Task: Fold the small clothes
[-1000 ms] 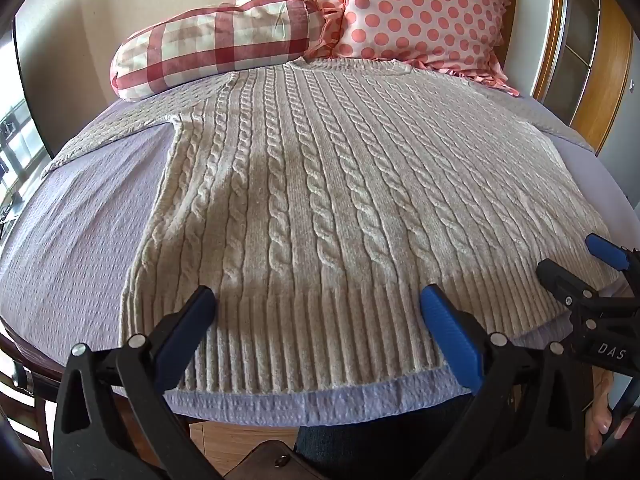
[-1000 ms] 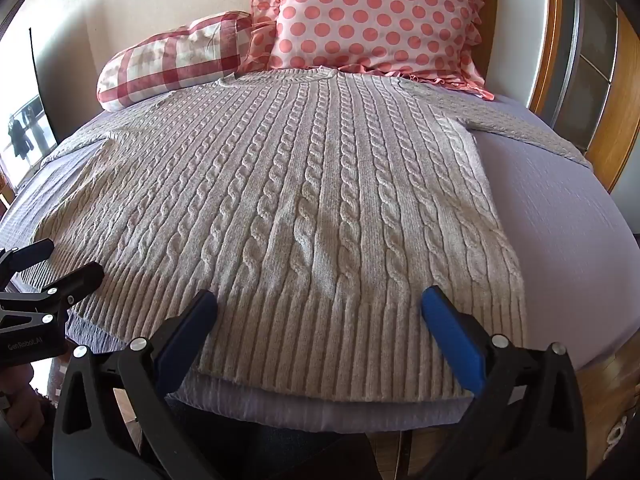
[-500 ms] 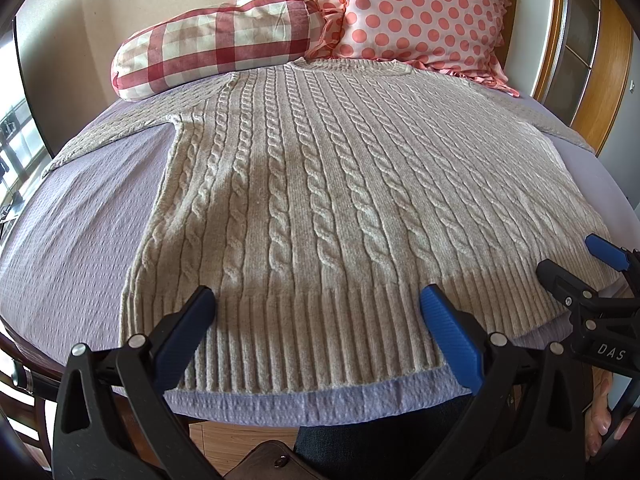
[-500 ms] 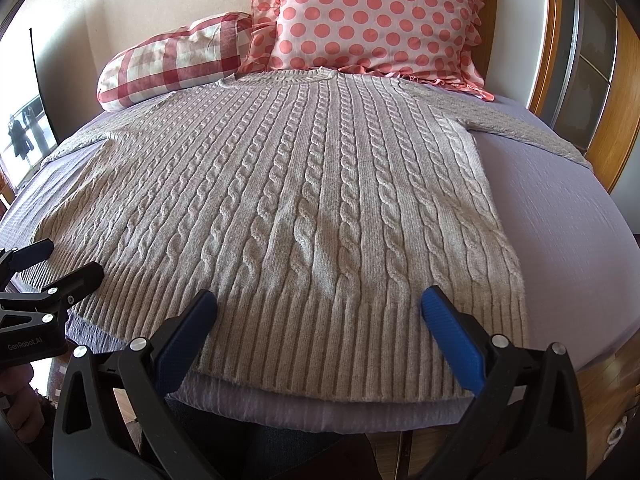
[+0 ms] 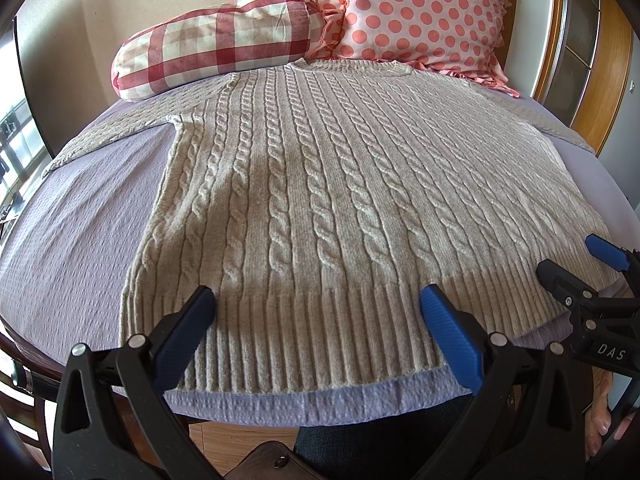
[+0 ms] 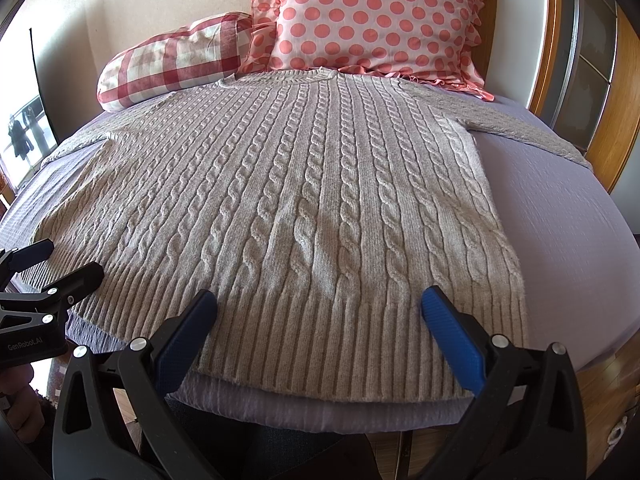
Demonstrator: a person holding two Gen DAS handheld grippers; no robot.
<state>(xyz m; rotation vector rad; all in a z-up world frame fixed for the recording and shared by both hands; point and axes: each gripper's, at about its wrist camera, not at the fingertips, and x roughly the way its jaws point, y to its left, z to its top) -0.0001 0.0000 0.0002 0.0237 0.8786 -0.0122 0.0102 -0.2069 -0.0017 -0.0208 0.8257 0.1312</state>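
Nothing moved: both hand-held grippers, left (image 5: 318, 306) and right (image 6: 320, 308), hover agape over sweater (image 5: 320, 184) hem

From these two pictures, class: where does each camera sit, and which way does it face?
Left wrist: behind the open left tongs, over the grey cable-knit sweater's left hem; right tongs at its right edge.
Right wrist: behind the open right tongs, over the right hem; left tongs at left.
Shared: sweater, red checked bolster, pink dotted pillow.

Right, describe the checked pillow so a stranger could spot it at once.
Start at the bed with the lilac cover and the grey cable-knit sweater spread over it. Past the sweater's collar, two pillows lean against the wall. The checked pillow is the left one: a roll-shaped cushion in red and cream squares, unlike the frilled pink dotted pillow.
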